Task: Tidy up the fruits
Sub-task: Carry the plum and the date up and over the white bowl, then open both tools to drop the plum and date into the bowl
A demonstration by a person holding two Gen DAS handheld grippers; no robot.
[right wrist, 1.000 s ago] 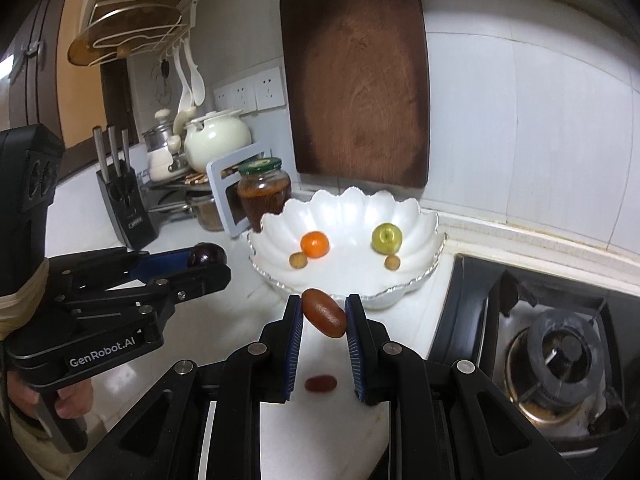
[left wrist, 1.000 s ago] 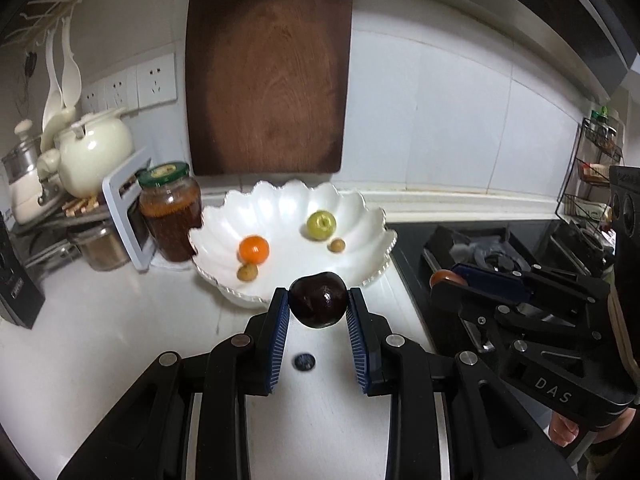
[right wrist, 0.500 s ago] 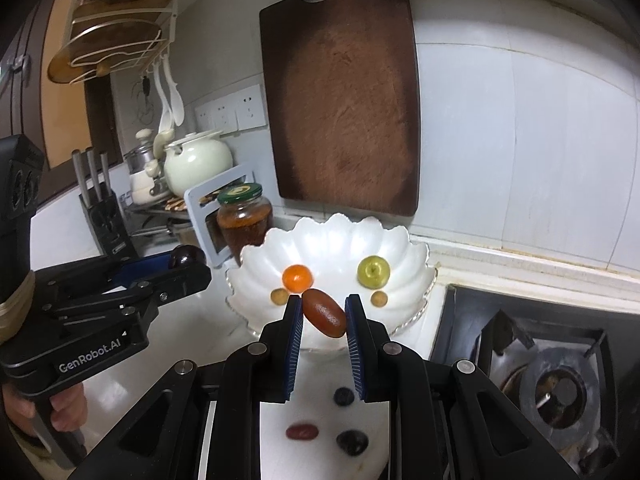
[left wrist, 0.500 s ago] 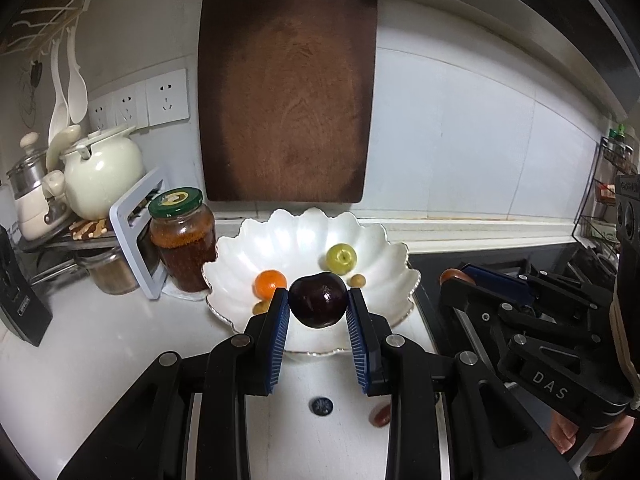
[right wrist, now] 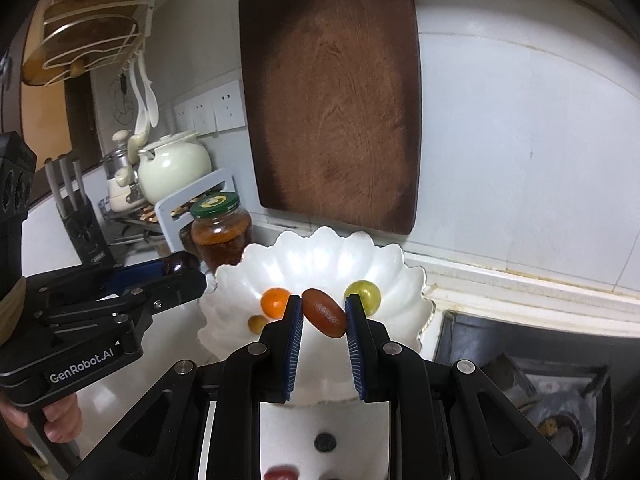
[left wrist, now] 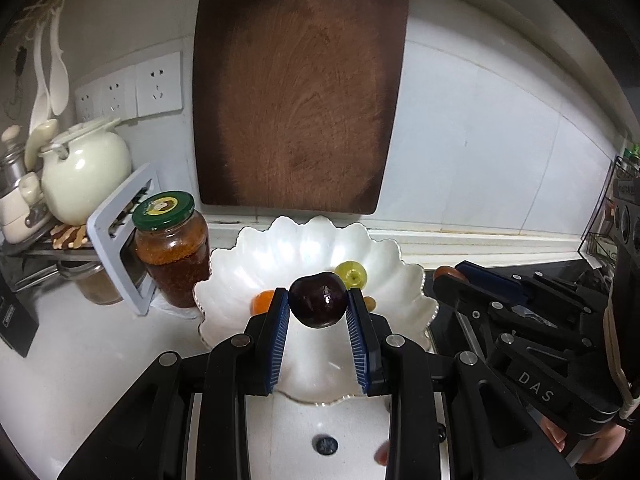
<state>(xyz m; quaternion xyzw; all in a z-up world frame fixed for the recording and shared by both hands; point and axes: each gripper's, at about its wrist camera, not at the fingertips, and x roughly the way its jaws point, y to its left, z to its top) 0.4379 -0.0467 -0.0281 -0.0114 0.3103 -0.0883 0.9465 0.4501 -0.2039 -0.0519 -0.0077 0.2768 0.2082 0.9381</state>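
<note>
A: What has the left gripper [left wrist: 318, 306] got?

B: Its blue pads are clamped on a dark purple plum [left wrist: 318, 305], held clear above the near part of the white scalloped bowl [left wrist: 404, 280]. From the plum, the green fruit [left wrist: 351, 273] sits in the bowl at about one o'clock, and an orange [left wrist: 262, 301] shows at nine o'clock, partly hidden behind the left pad.

A: And the right gripper [right wrist: 322, 318]?

B: Pinched tight on a reddish-brown oval fruit [right wrist: 324, 318], tilted between the pads, also over the bowl [right wrist: 400, 264]. In that view the orange [right wrist: 274, 302] lies at ten o'clock from it and the green fruit [right wrist: 363, 296] at two o'clock; a small tan fruit [right wrist: 257, 323] lies just beside the orange.

A: Anything on the counter?

B: Below the right gripper, at six o'clock, a small dark berry [right wrist: 325, 442] and a red fruit [right wrist: 280, 473] lie on the white counter [right wrist: 172, 328], outside the bowl.

A: Further out?

B: A green-lidded jar [left wrist: 173, 252] stands touching or just beside the bowl's rim at nine o'clock; I cannot tell which. A brown cutting board [left wrist: 298, 88] leans on the wall at twelve o'clock, and a cream teapot [left wrist: 82, 174] stands beyond the jar.
</note>
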